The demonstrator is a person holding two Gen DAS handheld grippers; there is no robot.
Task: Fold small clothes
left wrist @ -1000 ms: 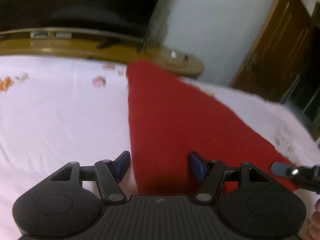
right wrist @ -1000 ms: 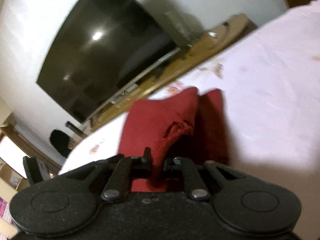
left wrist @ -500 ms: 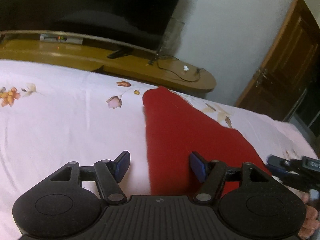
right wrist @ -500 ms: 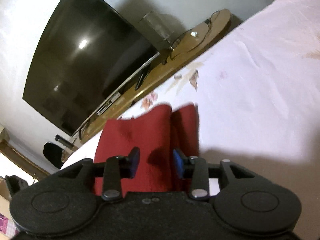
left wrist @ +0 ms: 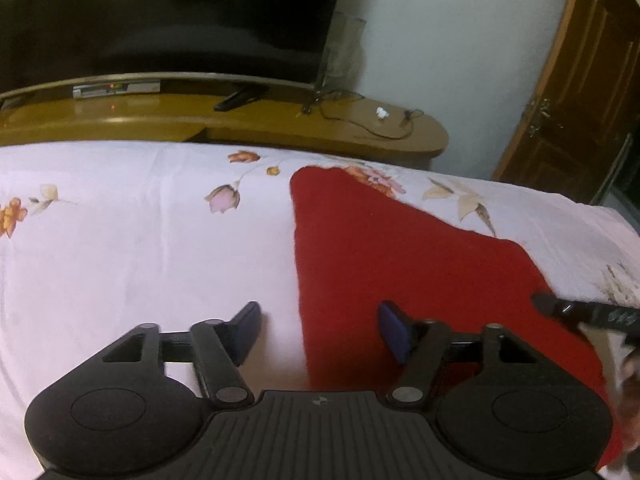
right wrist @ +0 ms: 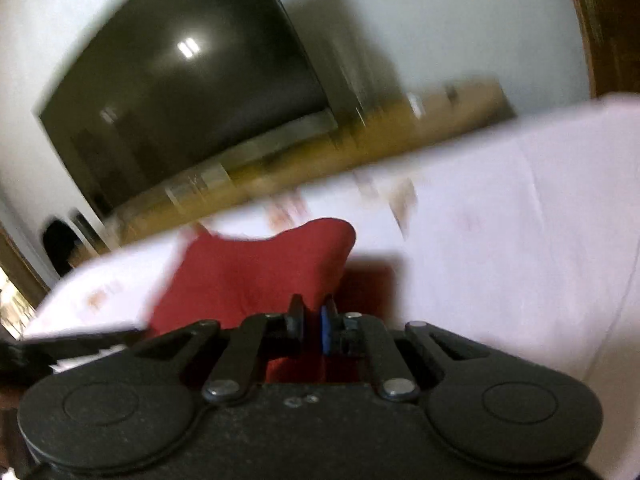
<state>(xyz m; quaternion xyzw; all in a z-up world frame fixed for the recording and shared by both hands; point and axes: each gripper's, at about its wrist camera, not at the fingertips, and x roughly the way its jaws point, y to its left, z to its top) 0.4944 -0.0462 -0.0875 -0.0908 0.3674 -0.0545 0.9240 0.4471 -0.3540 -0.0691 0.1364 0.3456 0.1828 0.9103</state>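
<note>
A red cloth (left wrist: 400, 264) lies on the white flowered bed sheet (left wrist: 120, 248). My left gripper (left wrist: 316, 330) is open and empty, low over the cloth's left edge, one finger on each side of that edge. In the right wrist view my right gripper (right wrist: 314, 326) is shut on a raised fold of the red cloth (right wrist: 256, 272), which is lifted off the sheet (right wrist: 520, 240). The right gripper's tip (left wrist: 560, 308) shows at the right edge of the left wrist view, at the cloth's right side. The right wrist view is blurred.
A large dark television (left wrist: 160, 16) stands on a long wooden cabinet (left wrist: 280, 124) just beyond the bed's far edge. A wooden door (left wrist: 580, 92) is at the right. Cables and a small white object lie on the cabinet.
My right gripper opened half a second ago and has shut again on the cloth, lifting a fold. The left gripper stayed open and has drawn back a little from the cloth.
</note>
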